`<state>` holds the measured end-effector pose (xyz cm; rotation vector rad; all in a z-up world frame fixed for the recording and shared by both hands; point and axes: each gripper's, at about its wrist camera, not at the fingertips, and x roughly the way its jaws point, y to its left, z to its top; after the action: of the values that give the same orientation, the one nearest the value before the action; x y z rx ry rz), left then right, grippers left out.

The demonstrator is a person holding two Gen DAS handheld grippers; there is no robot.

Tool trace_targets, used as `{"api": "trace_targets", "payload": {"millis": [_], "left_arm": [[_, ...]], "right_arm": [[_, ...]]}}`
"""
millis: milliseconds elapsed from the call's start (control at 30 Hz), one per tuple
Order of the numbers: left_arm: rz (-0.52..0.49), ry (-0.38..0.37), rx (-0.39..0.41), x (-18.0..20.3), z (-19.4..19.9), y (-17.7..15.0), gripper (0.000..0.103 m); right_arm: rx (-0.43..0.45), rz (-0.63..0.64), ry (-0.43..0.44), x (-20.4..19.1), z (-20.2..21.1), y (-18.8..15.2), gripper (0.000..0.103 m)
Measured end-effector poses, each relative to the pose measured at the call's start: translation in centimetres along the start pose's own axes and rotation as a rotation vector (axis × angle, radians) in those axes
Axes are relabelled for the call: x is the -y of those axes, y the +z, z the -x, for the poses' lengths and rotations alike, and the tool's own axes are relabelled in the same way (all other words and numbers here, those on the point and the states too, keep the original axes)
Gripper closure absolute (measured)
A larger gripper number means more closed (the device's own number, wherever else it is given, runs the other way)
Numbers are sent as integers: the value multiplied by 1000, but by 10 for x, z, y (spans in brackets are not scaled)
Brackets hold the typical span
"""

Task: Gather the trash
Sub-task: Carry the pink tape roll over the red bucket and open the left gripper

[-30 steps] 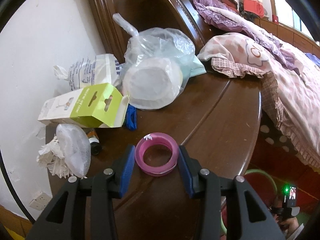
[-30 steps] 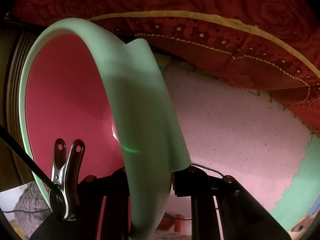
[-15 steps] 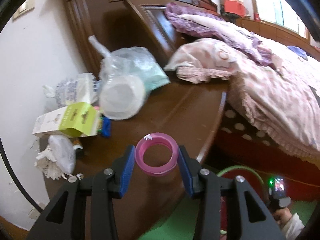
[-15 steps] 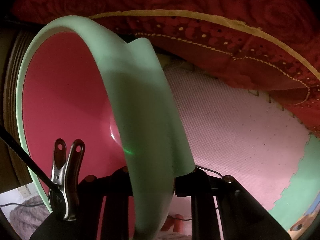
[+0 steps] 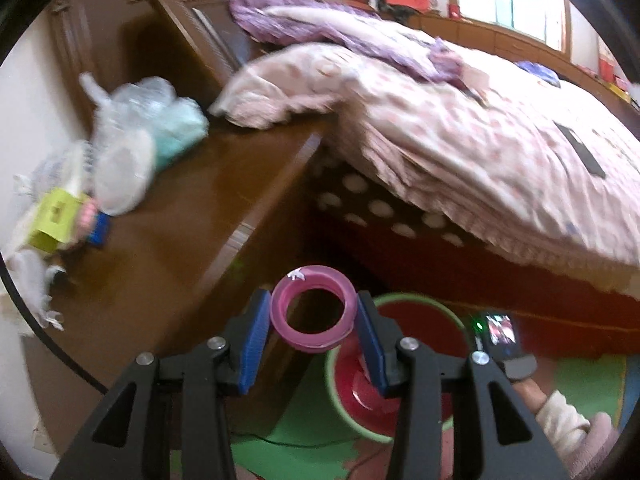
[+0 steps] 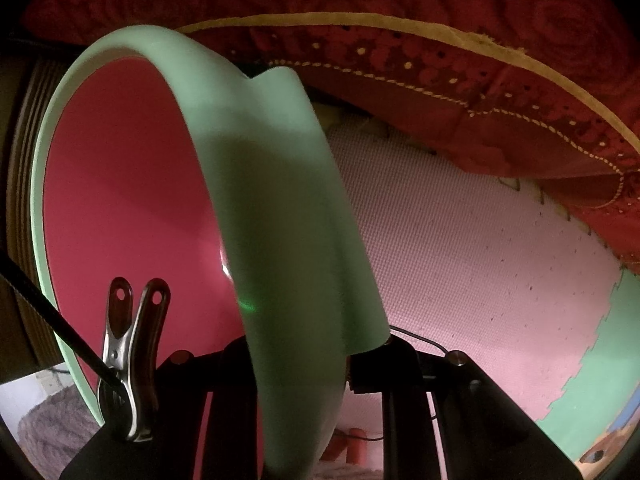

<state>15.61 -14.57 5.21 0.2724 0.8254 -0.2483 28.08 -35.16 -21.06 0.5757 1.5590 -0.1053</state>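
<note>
A quilted pink bedspread point(image 5: 500, 168) drapes over the bed, beside a glossy brown wooden nightstand point(image 5: 192, 216) cluttered with a crinkled clear plastic bag point(image 5: 132, 120) and a lime cardboard box point(image 5: 56, 216). On the floor stands a round bin point(image 6: 132, 200) — smooth red inside, soft mint-green rim, which the right gripper point(image 6: 304, 376) pinches tight. The left gripper point(image 5: 312, 332) clamps a pink tape ring point(image 5: 313, 313) — above the bin's mouth.

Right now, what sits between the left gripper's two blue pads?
A pink tape roll, clamped between the left gripper's pads above the red bin, as the left wrist view shows.
</note>
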Motion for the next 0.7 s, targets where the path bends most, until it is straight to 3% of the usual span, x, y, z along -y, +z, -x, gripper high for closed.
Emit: {"api": "trace_targets", "payload": {"millis": [400,700], "left_arm": [[-68,-135,-247,68,-106,-44,58],[-90,-135,-386,96,-194,-76,58]], "right_arm": [[1,-3,1,-1,1,0,83],[0,0,1,-2,2,1,83]]}}
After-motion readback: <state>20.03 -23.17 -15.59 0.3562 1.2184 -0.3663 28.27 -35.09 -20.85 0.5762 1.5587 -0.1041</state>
